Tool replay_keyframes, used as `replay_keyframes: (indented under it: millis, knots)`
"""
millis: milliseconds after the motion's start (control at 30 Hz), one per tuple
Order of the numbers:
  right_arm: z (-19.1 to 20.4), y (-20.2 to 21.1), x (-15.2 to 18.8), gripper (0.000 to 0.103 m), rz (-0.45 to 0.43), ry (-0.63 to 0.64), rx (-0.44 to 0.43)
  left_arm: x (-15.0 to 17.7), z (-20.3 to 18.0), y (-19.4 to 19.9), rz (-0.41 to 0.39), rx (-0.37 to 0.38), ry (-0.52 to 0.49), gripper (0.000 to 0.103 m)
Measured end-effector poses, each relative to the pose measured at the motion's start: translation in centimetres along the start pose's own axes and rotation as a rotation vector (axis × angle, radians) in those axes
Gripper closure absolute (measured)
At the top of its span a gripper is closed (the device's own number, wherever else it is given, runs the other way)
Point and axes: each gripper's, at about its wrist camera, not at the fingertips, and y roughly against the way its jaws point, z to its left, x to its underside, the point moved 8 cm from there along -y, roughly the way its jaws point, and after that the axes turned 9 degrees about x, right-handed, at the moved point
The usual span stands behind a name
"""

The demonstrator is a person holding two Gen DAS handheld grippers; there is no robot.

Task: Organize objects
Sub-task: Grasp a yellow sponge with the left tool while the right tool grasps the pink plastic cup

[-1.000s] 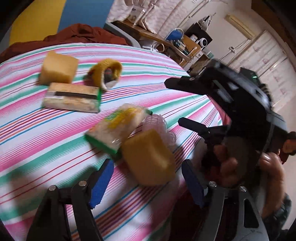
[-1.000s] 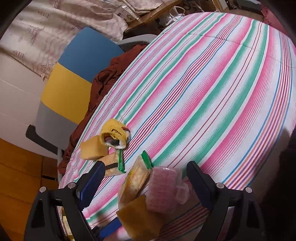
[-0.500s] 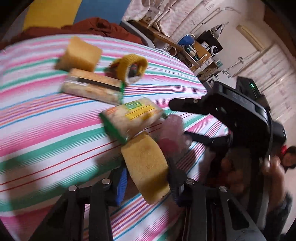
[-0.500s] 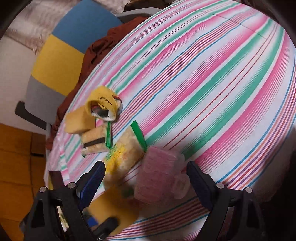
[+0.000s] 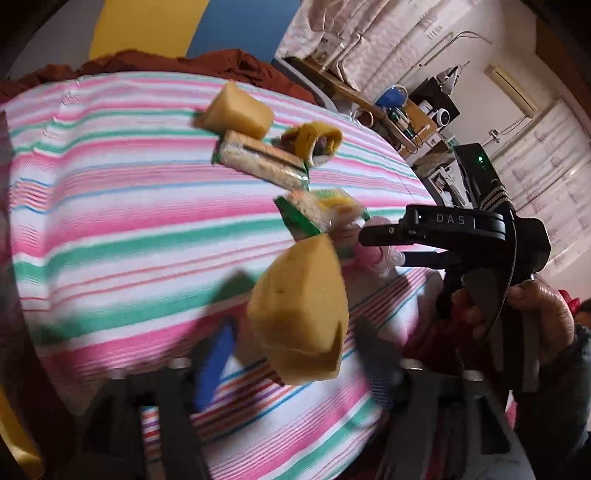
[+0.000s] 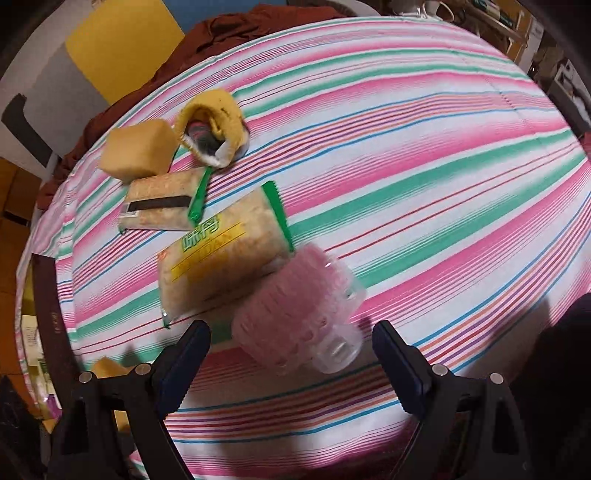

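Observation:
A yellow sponge [image 5: 299,314] stands tilted and blurred between the fingers of my left gripper [image 5: 295,358]. The jaws are opening and the pads stand clear of it. My right gripper [image 6: 291,354] is open and points down at a pink ribbed plastic pack [image 6: 299,314], which lies between its fingers untouched. In the left wrist view the right gripper [image 5: 384,249] hangs over that pack. A noodle packet with a yellow label [image 6: 221,258] rests against the pink pack. Behind it lie a packet with a dark stripe [image 6: 159,206], a second yellow sponge [image 6: 140,151] and a yellow knit roll [image 6: 210,125].
Everything lies on a table with a pink, green and white striped cloth [image 6: 406,166]. A chair with a yellow and blue back [image 5: 155,26] and a rust-brown cloth [image 5: 229,64] stands behind the table. A person's hand [image 5: 535,314] holds the right gripper. Cluttered shelves [image 5: 406,110] stand at the far right.
The left gripper squeezed shut on the near sponge, then opened again; the sponge now stands tilted between the pads. The right gripper rolled and came closer over the pink pack.

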Motion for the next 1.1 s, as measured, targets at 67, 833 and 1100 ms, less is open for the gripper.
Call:
replay_keyframes:
  millis: [67, 833, 1100]
  knots:
    - [-0.2, -0.3, -0.2, 0.012, 0.019, 0.022, 0.021, 0.0, 0.0, 0.5, -0.014, -0.016, -0.014, 0.022]
    - [-0.1, 2.1, 1.3, 0.05, -0.032, 0.078, -0.058, 0.0, 0.8, -0.6, -0.049, -0.178, -0.148, 0.05]
    - [3.8, 1.5, 2.9, 0.05, -0.021, 0.225, -0.029, 0.6, -0.5, 1.1, -0.086, -0.185, -0.174, 0.05]
